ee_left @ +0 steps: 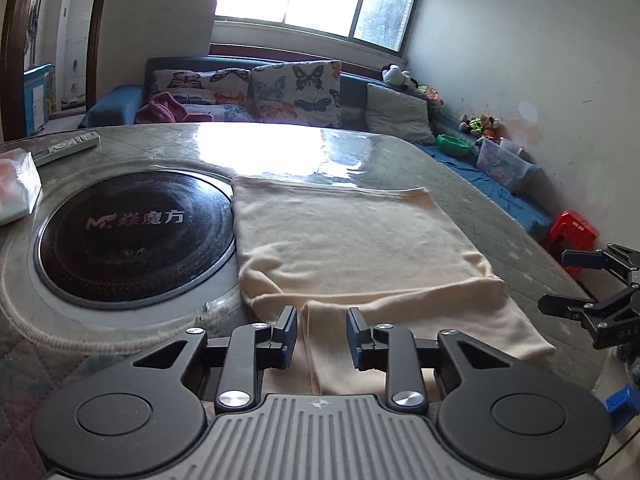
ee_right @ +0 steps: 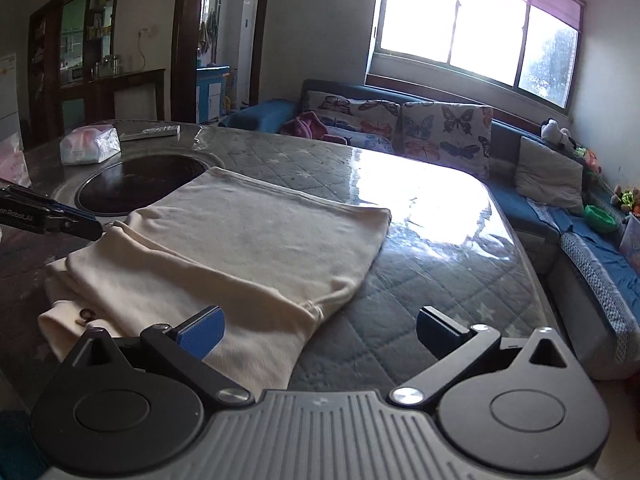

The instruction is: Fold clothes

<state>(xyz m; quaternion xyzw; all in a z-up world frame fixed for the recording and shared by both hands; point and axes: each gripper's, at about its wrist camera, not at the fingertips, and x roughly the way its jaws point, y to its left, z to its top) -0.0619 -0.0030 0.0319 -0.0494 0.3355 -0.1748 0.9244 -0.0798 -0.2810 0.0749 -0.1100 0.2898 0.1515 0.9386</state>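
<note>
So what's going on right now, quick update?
Left gripper open over cream cotton shirt, right gripper open at its edge. Shirt part-folded. Nothing blocking.

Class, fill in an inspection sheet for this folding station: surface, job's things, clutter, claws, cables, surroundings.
Surface: quilted table under glossy clear cover, round black cooktop inset.
Job's things: cream garment lying flat, partly folded.
Clutter: tissue pack, remote control.
Claws: left claw open over the garment's near edge; right claw open wide at its corner.
Cables: nothing seen.
Surroundings: sofa with butterfly cushions, window, red stool.
</note>
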